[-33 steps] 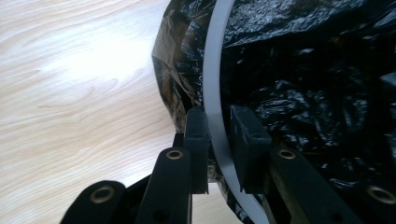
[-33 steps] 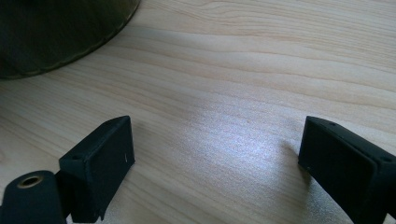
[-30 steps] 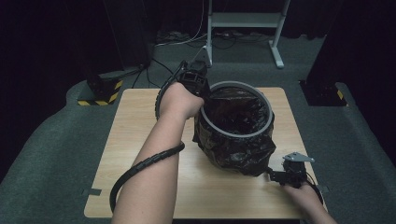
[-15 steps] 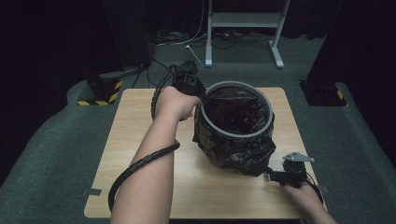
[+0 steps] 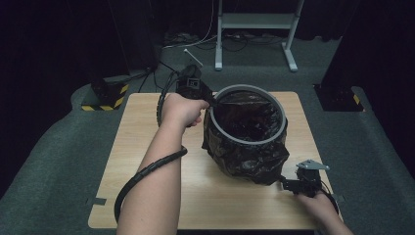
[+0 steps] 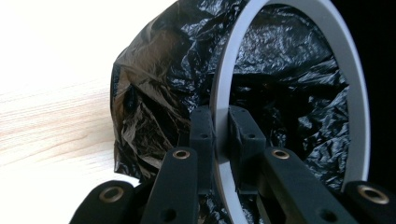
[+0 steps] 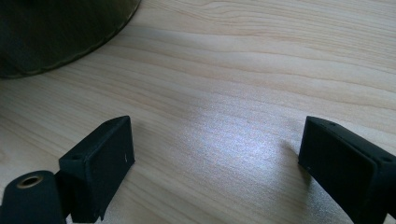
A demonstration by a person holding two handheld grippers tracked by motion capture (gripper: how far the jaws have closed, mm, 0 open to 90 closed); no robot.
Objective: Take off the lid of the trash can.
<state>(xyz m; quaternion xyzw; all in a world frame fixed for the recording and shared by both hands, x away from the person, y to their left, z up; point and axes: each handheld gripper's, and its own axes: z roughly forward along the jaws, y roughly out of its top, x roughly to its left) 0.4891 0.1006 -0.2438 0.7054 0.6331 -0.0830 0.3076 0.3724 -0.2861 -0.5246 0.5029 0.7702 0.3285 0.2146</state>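
A round bin with a grey rim (image 5: pixel 247 141) stands on the wooden table (image 5: pixel 142 142), lined with a crumpled black bag (image 5: pixel 249 161) that hangs over its outside. My left gripper (image 5: pixel 210 100) is at the bin's far-left edge, shut on the rim. In the left gripper view its two jaws clamp the grey rim (image 6: pixel 285 9) and the bag (image 6: pixel 154 93) from both sides, around the left gripper's tips (image 6: pixel 221 126). My right gripper (image 5: pixel 286 184) rests low by the bin's near-right foot. It stands open over bare wood (image 7: pixel 215 149), with the bin's base (image 7: pixel 56 32) just ahead.
The left gripper's ribbed cable (image 5: pixel 147 171) loops along the forearm over the table. Behind the table stands a white metal frame (image 5: pixel 254 22). A yellow-and-black striped block (image 5: pixel 105 100) lies on the floor at left and a dark block (image 5: pixel 337 98) at right.
The left hand has slid a little to the left and lower along the far rim of the bin. The right hand and the bin have kept still.
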